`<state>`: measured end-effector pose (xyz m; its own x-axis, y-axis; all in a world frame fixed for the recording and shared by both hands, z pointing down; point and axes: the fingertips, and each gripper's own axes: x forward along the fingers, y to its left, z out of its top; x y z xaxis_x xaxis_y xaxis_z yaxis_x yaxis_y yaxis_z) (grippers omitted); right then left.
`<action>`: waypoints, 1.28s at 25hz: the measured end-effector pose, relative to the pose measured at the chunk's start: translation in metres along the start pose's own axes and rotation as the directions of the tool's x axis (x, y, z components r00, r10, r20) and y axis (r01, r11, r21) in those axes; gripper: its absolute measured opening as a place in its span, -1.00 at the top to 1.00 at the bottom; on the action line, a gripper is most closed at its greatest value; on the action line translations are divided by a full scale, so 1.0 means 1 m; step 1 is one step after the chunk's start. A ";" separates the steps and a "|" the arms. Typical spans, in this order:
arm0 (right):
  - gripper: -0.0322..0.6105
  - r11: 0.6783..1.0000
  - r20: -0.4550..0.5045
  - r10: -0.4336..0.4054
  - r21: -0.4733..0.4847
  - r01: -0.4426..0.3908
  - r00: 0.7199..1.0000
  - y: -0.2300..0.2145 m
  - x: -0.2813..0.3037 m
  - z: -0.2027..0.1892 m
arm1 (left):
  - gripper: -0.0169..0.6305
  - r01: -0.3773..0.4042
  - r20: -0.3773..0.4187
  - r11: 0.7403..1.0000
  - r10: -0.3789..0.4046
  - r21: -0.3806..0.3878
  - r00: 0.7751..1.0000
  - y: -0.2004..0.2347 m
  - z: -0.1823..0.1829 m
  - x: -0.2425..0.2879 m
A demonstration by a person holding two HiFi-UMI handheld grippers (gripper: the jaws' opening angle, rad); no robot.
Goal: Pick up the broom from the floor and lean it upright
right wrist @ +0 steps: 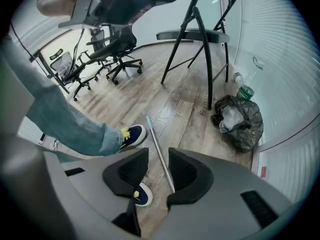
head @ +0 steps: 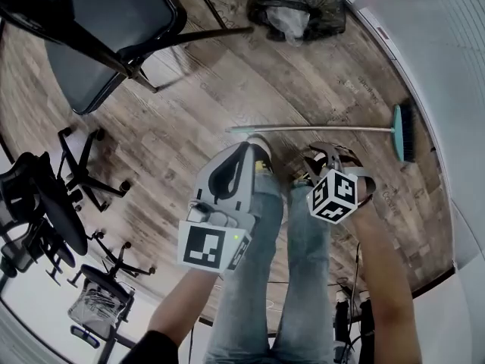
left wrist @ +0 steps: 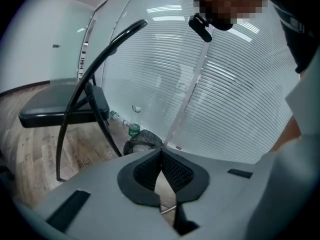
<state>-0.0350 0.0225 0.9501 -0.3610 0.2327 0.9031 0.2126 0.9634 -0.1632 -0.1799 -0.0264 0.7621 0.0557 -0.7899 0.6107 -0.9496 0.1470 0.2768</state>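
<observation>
The broom lies flat on the wooden floor. In the head view its long metal handle [head: 318,129] runs left to right, ending in the teal-and-dark brush head [head: 404,133] near the wall. My left gripper [head: 255,149] hangs above the handle's left end, its jaws shut [left wrist: 160,154] with nothing between them. My right gripper [head: 327,158] points steeply down over the middle of the handle. In the right gripper view it [right wrist: 159,155] stands open, and the handle [right wrist: 154,136] shows on the floor through the gap, well below and untouched.
A black bin bag [head: 299,10] and a green-capped bottle [right wrist: 245,91] lie by the ribbed wall [head: 447,59]. A black folding chair [head: 114,36] stands at the back left, office chairs [head: 45,203] further left. The person's shoes [right wrist: 132,134] stand right beside the handle.
</observation>
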 end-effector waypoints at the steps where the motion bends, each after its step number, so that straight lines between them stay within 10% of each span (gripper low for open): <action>1: 0.49 1.000 -0.013 -0.001 -0.015 0.001 1.000 -0.002 0.016 -0.009 | 0.89 0.006 0.003 1.000 -0.006 -0.005 1.000 0.001 -0.012 0.009; 18: 0.49 0.997 -0.095 0.045 -0.065 -0.051 0.994 -0.006 0.184 -0.091 | 0.89 -0.038 -0.021 0.998 0.037 -0.056 0.999 0.062 -0.164 0.107; 32: 0.49 0.986 -0.196 0.059 -0.145 -0.088 0.979 -0.007 0.256 -0.108 | 0.89 -0.042 -0.033 0.994 0.038 -0.105 0.999 0.090 -0.205 0.136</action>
<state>-0.0304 0.0611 1.2254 -0.1630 0.2584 0.9522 0.3727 0.9097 -0.1831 -0.1947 0.0017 1.0226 0.0292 -0.7637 0.6449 -0.9137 0.2413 0.3271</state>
